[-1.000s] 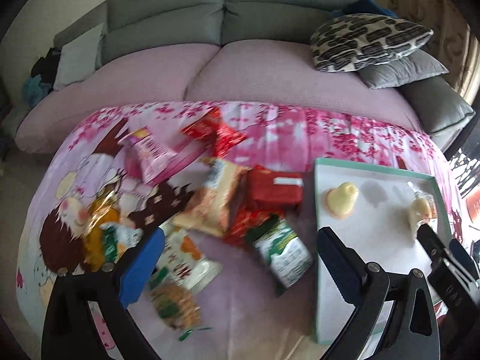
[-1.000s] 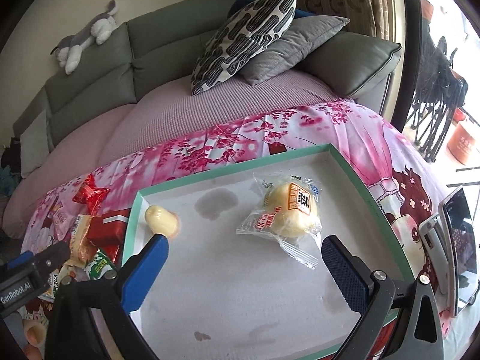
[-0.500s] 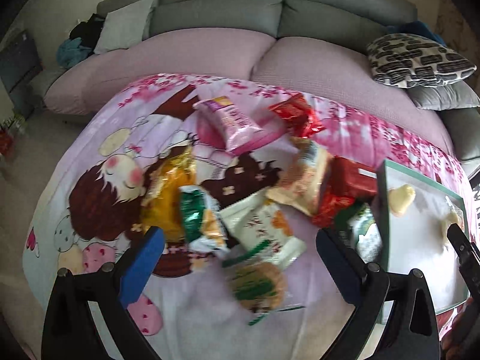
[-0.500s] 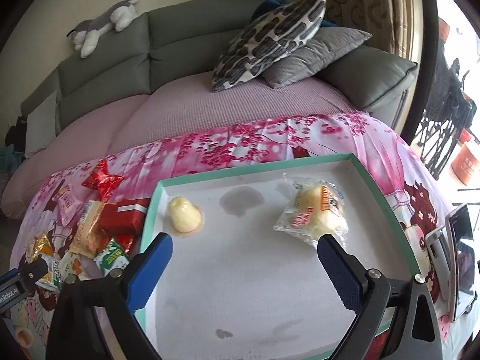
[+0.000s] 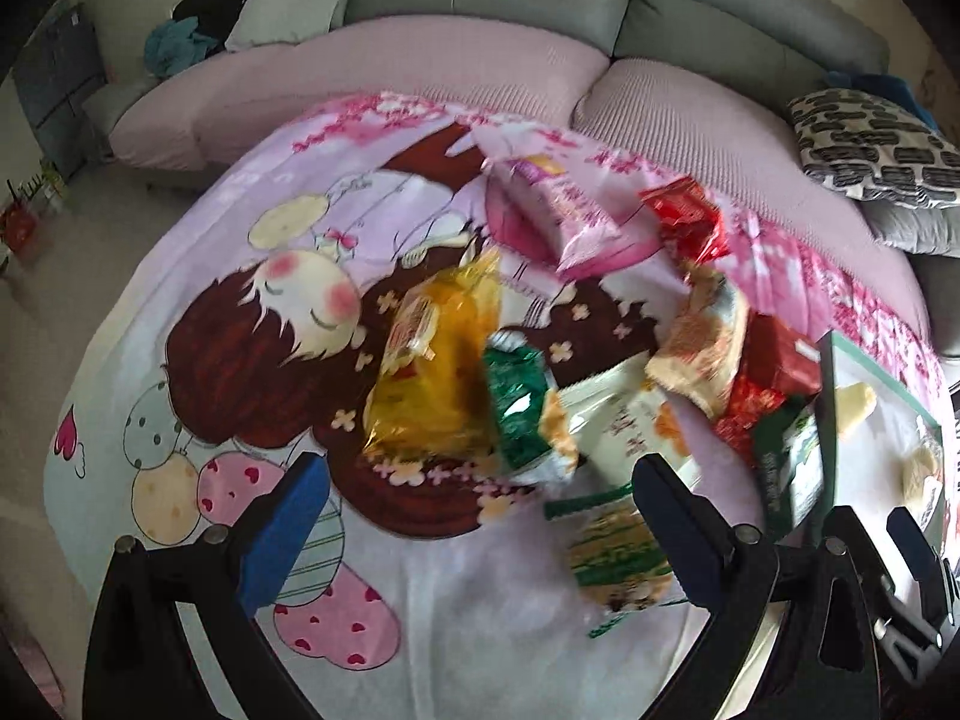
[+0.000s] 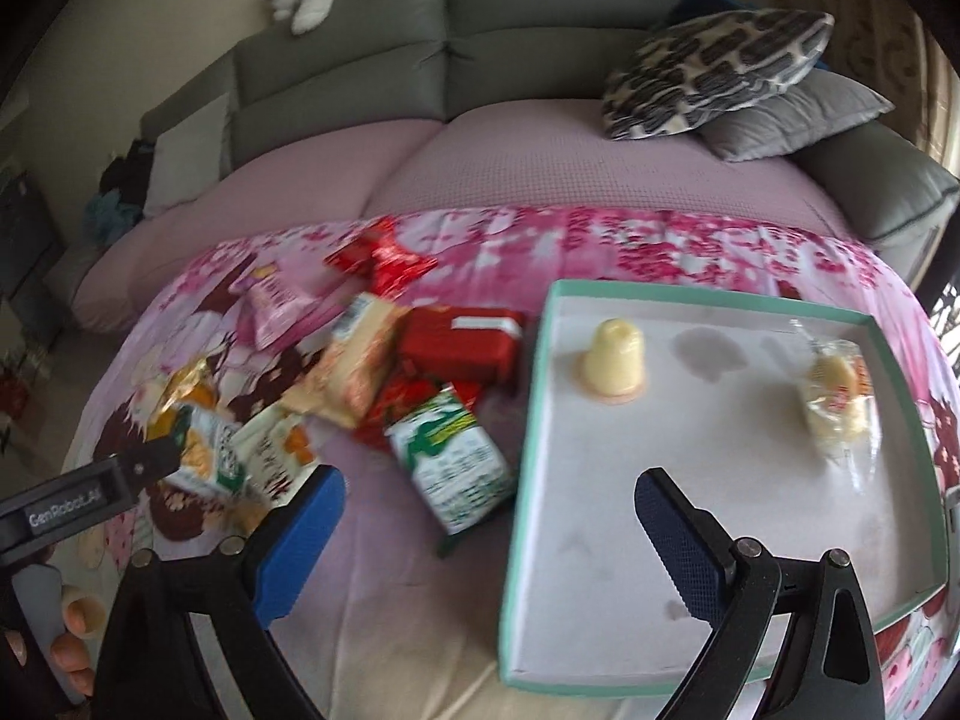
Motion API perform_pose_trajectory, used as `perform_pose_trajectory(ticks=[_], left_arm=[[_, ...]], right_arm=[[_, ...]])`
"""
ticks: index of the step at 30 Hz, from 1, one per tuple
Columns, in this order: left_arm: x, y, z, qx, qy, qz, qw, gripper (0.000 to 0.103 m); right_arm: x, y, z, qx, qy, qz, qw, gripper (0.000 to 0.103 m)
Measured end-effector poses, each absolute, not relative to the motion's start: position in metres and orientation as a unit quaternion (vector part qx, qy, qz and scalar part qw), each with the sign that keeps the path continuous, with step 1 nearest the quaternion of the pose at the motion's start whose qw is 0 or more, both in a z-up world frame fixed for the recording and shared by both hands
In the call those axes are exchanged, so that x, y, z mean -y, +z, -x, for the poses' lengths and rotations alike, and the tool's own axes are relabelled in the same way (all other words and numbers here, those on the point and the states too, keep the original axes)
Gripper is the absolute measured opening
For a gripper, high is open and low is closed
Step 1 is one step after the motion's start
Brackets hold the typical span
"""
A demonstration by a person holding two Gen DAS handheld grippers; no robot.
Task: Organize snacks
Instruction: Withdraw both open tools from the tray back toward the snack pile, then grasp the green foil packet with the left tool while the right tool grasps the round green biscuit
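A pile of snack packets lies on the pink cartoon blanket: a yellow bag point(image 5: 438, 372), a green packet point(image 5: 516, 408), a cookie packet point(image 5: 618, 558), a pink packet point(image 5: 558, 210) and a red box point(image 6: 462, 342). My left gripper point(image 5: 480, 516) hovers open over the near side of the pile, with nothing between its fingers. To the right stands a white tray with a teal rim point(image 6: 708, 294), holding a pale jelly cup point(image 6: 612, 360) and a wrapped bun point(image 6: 834, 402). My right gripper point(image 6: 489, 540) is open above the tray's left edge, beside a green-and-white packet point(image 6: 456, 456).
The blanket covers a low round surface in front of a grey sofa point(image 6: 480, 48) with patterned cushions point(image 6: 714, 78). A person's fingers point(image 6: 72, 648) hold the left gripper's handle at the lower left. Bare floor point(image 5: 54, 276) lies past the blanket's left edge.
Both views have swung left. The left gripper went from beside the tray to over the snack pile. The right gripper moved from over the tray's middle to its left edge. Both stayed open.
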State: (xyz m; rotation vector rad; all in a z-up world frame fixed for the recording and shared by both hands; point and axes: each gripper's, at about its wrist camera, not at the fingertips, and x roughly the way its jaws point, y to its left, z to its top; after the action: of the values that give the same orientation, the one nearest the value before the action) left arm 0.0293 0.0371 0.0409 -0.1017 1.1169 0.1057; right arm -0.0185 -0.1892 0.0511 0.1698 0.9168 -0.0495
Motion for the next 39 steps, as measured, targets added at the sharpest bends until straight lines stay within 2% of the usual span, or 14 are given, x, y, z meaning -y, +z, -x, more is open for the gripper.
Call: perform_pose_trajectory(ticks=[8, 32, 39], left_arm=[[-0.055, 0.013, -0.030, -0.571, 0.068, 0.047, 0.817, 0.101], [-0.086, 0.027, -0.031, -0.558, 0.074, 0.089, 0.822, 0.101], [-0.092, 0.031, -0.033, -0.544, 0.071, 0.117, 0.828, 0.101]], right_arm=[[0.141, 0.034, 0.016, -0.476, 0.014, -0.053, 0.878, 0.099], [0.058, 0.000, 0.010, -0.508, 0.071, 0.042, 0.857, 0.099], [0.075, -0.001, 0.007, -0.509, 0.064, 0.004, 0.858, 0.081]])
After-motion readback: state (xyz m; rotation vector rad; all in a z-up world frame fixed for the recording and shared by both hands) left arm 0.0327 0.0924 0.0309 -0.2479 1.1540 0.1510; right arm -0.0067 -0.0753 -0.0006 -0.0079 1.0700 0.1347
